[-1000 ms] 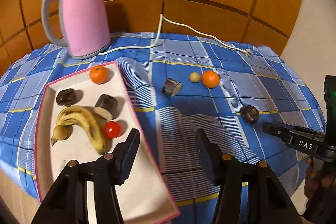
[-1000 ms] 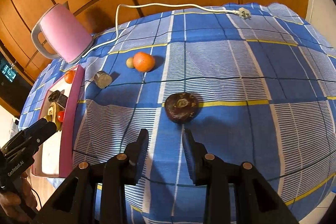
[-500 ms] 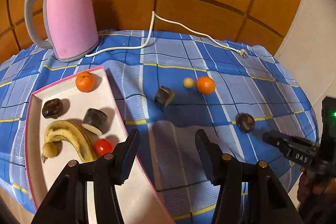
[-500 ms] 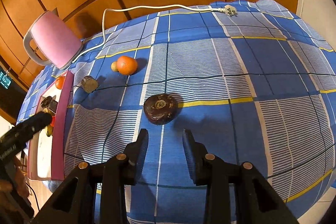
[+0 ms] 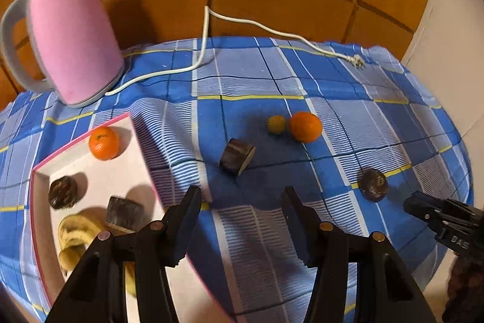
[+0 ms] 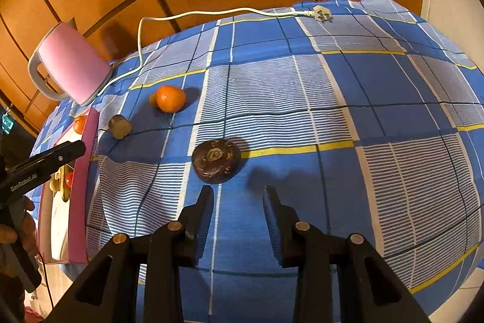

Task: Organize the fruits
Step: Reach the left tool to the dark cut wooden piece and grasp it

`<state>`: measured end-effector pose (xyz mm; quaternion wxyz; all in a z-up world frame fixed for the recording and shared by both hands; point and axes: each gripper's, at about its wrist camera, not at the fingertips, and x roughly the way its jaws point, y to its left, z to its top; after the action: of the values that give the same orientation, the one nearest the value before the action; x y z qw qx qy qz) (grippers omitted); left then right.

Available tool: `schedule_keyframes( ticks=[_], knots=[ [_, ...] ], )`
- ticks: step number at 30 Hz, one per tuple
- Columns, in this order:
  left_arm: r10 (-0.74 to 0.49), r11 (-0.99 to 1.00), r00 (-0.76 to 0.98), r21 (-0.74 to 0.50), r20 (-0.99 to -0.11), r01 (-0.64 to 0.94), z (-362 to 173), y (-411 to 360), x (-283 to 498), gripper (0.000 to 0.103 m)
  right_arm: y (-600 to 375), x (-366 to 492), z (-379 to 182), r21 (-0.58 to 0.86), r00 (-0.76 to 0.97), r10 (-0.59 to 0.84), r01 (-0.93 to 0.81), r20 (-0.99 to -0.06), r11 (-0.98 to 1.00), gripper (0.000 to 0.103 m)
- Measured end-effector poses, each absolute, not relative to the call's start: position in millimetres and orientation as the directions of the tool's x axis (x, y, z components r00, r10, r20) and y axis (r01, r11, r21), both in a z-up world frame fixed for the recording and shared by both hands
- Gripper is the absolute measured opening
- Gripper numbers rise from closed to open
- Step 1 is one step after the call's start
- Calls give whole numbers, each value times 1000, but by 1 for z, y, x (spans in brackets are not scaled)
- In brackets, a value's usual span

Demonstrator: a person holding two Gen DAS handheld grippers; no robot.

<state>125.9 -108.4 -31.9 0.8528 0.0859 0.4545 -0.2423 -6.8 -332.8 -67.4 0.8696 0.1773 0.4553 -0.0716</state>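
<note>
Right gripper fingers stand wide and empty; the dark round purple-brown fruit lies on the checked-cloth table just ahead of the left fingertip, off-centre. Closing now would likely nudge it rolling. Left gripper fingers wide, empty, the cut dark fruit piece ahead. Readable: "DAS".
</note>
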Motion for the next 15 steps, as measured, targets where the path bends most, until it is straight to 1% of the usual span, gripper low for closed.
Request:
schedule_keyframes(
  ticks=[3, 5, 6, 15],
  knots=[
    [-316, 863, 456, -52, -832, 503, -39, -118, 138, 56, -336, -8, -68, 244, 573, 33, 294, -819, 924, 34],
    [-308, 857, 450, -40, -838, 514, -42, -123, 147, 59, -338, -9, -69, 243, 572, 31, 298, -820, 923, 34],
    [-305, 855, 444, -38, -842, 517, -45, -126, 152, 62, -338, -9, -70, 242, 571, 30, 300, -820, 923, 34],
    [-325, 846, 402, -74, -856, 527, -58, -137, 182, 63, -346, -11, -74, 240, 559, 23, 319, -829, 917, 34]
  ],
)
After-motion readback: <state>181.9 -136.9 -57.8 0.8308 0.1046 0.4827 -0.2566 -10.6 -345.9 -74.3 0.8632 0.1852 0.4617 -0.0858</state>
